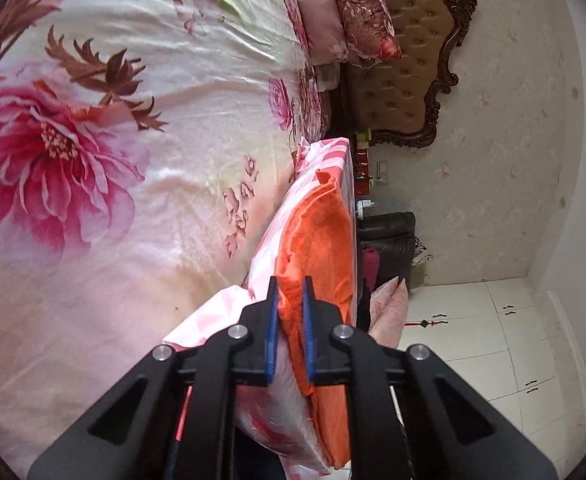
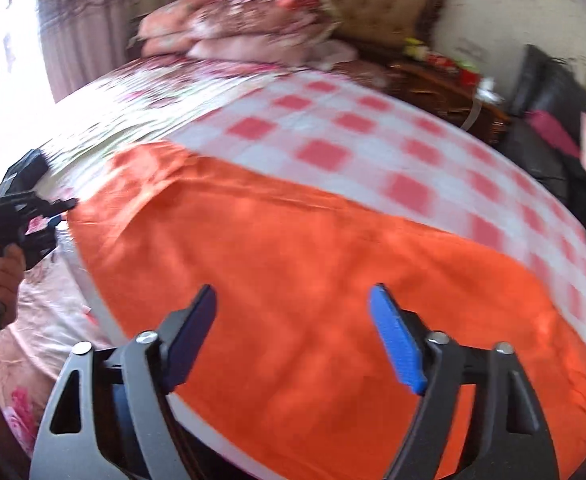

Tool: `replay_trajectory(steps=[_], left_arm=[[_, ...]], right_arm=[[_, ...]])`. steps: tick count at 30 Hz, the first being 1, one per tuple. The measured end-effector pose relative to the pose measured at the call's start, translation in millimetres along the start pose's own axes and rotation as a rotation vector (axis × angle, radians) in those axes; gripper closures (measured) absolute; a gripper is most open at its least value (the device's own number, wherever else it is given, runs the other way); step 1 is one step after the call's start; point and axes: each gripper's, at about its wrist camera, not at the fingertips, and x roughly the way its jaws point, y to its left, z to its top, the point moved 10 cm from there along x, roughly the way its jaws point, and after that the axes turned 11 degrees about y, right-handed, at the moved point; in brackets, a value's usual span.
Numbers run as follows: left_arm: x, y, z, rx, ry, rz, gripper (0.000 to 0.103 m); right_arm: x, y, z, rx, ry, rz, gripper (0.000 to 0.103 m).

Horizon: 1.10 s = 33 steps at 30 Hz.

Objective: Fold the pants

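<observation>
Pants [image 1: 317, 240] clamped in left gripper [image 1: 291, 292]; right gripper [image 2: 293, 300] spread; no writing legible.

The left wrist camera sits rolled sideways, low and close at the edge of the orange pants [image 1: 317, 240], facing the headboard [image 1: 409, 52]. The right wrist view looks steeply down over them (blurred), nearer overhead; both share pants, checked cloth [image 2: 373, 136] and headboard.
</observation>
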Motion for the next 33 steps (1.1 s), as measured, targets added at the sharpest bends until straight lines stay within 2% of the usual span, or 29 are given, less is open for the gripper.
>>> replay_trajectory(steps=[3,5,7,8,9,10,12,13,15,17,20,22,24,27,30,33], left_arm=[[-7,-9,5,0.029,-0.035,0.088,0.093],[-12,-18,7,0.062,-0.071,0.193,0.093],[-13,-48,3,0.189,-0.123,0.383,0.093],[-11,-65,-2,0.27,-0.148,0.484,0.093],[-6,-90,-9,0.387,-0.182,0.618,0.093],[2,-113,-17,0.486,-0.208,0.716,0.093],[36,-170,-45,0.776,-0.26,0.946,0.093],[61,-194,-65,0.924,-0.271,1.037,0.093],[118,-223,-112,1.191,-0.245,1.138,0.093],[178,-228,-166,1.431,-0.188,1.193,0.093],[257,-191,-255,1.765,-0.047,1.238,0.093],[282,-157,-295,1.857,0.07,1.221,0.093],[289,-130,-315,1.866,0.139,1.218,0.093],[283,-119,-317,1.833,0.109,1.227,0.093],[276,-130,-308,1.762,0.057,1.203,0.093],[274,-141,-306,1.751,0.006,1.187,0.093]], right_arm=[[28,12,-8,0.009,0.108,0.024,0.04],[38,12,-18,0.024,0.156,0.046,0.04],[29,8,-20,0.06,0.145,0.103,0.041],[19,4,-19,0.103,0.131,0.176,0.04],[13,-1,-17,0.135,0.12,0.217,0.039],[7,-9,-17,0.179,0.115,0.264,0.035],[-9,-34,-15,0.289,0.096,0.353,0.029],[-18,-54,-16,0.353,0.075,0.39,0.028],[-35,-89,-20,0.433,0.03,0.408,0.028],[-48,-123,-29,0.5,-0.013,0.399,0.027],[-57,-168,-58,0.591,-0.031,0.38,0.026],[-59,-188,-86,0.637,-0.015,0.37,0.026],[-55,-200,-111,0.669,0.004,0.372,0.026],[-44,-203,-130,0.704,0.031,0.415,0.026],[-35,-196,-121,0.696,0.041,0.47,0.025],[-35,-171,-94,0.632,0.046,0.543,0.026]])
